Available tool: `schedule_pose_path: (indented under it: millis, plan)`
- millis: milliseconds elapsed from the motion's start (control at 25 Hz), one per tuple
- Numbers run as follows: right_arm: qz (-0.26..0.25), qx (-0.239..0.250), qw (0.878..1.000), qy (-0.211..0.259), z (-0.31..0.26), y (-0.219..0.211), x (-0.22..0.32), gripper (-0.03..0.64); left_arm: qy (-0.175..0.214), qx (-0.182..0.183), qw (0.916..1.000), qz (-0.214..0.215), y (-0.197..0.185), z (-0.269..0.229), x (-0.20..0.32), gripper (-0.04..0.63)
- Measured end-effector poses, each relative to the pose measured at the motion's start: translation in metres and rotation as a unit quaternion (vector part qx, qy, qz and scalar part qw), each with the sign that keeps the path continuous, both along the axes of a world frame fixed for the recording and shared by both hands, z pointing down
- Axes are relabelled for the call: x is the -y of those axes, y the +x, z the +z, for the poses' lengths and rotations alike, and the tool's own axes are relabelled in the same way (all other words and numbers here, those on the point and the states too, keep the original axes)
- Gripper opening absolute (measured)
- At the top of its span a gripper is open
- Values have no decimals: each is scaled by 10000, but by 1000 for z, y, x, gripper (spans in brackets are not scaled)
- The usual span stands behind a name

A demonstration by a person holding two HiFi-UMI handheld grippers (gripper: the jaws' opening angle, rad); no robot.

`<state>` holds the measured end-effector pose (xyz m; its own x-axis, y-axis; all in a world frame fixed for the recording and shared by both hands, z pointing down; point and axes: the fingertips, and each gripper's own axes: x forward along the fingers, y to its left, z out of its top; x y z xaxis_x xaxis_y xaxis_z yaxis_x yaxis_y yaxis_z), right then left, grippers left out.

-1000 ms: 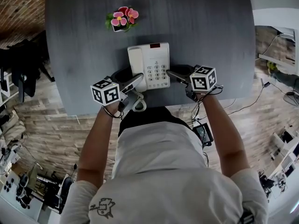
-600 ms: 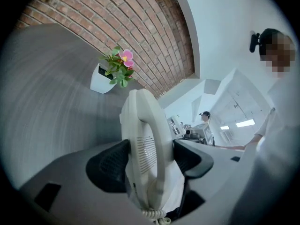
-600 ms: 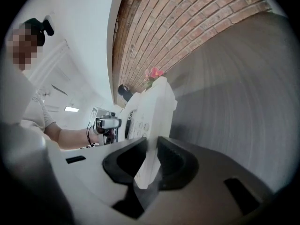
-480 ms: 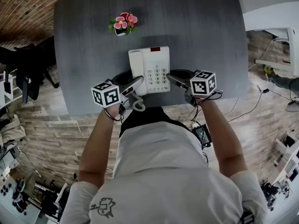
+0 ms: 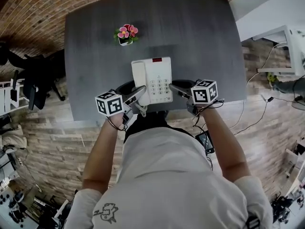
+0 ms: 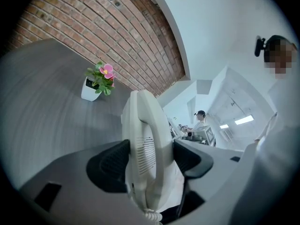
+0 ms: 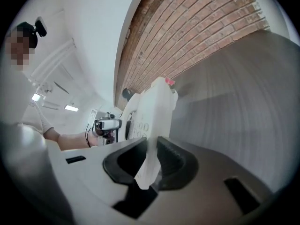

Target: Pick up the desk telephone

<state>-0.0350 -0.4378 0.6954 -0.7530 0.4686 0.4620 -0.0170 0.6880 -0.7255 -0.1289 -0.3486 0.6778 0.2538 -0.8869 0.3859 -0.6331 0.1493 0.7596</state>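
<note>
- Left gripper (image 5: 137, 91) over near edge of table (image 5: 205, 42), jaws wide, clamped across handset (image 6: 146, 139) side of desk telephone (image 5: 155, 78)
- Right gripper (image 5: 176, 87) over same edge, jaws narrow, pinching telephone's thin right rim
- Change: 1 second ago telephone flat on table, coiled cord (image 5: 139, 109) looped at table's near edge; now both grippers higher, telephone appears raised above table's near-middle, cord drawn up
- Meaning: 2-sided grip holds, pick-up looks essentially done
- Flower pot (image 5: 125, 38) on table's far-left part, unmoved

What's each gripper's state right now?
Left gripper: closed on the desk telephone, handset side.
Right gripper: closed on the desk telephone's right edge.
</note>
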Motion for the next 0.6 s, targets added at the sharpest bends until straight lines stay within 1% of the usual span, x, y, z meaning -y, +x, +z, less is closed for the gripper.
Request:
schedule_pose_path:
  millis: [160,400,600]
  plan:
    - [19,132,9999,101,-27,28,-7,74,83,89,9999,-61,30,-26,-10,313]
    - [-41,234,9995,199,-46,25,-16,72,171,176,9996,-156,29,-44,-22,313]
    - [18,293,9993,216,-56,32,-33,71,226,220,9994,-113,35,-54,-39,311]
